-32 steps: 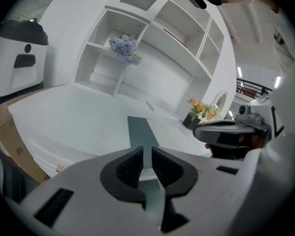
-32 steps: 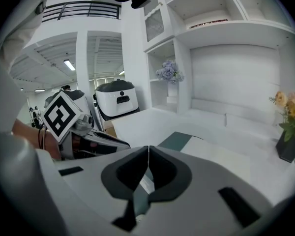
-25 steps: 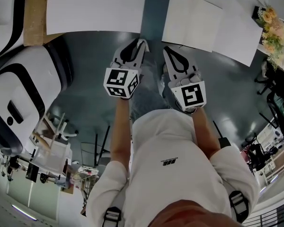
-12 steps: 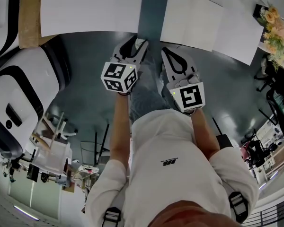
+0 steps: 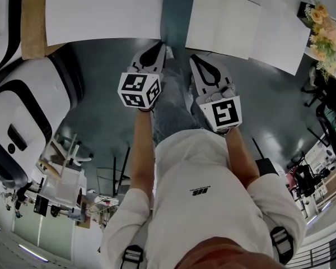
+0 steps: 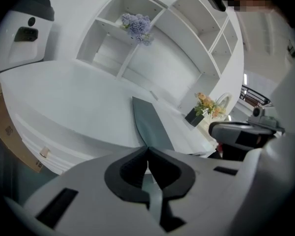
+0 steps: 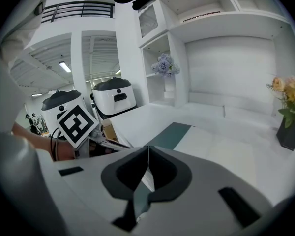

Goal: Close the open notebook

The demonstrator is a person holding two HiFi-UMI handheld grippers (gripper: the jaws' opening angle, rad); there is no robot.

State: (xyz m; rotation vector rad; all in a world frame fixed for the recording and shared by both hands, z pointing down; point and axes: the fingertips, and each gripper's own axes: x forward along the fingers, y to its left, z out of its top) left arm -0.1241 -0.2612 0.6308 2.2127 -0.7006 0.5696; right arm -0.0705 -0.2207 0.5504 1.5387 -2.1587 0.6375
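Observation:
Two flat white pages side by side, seemingly the open notebook, lie on the white surface at the upper right of the head view; their detail is too faint to be sure. My left gripper and right gripper hover side by side over the dark floor, just short of the tables' near edge. A dark strip runs between the white surfaces ahead of them. Left gripper is shut with nothing in it. Right gripper is also shut and empty; the pale pages lie beyond it.
A white table fills the upper left, with a cardboard sheet at its end. A large white and black machine stands to the left. A flower pot sits at the far right. White wall shelves stand behind the tables.
Both grippers have moved a little forward, toward the tables' edge. Both stay shut.

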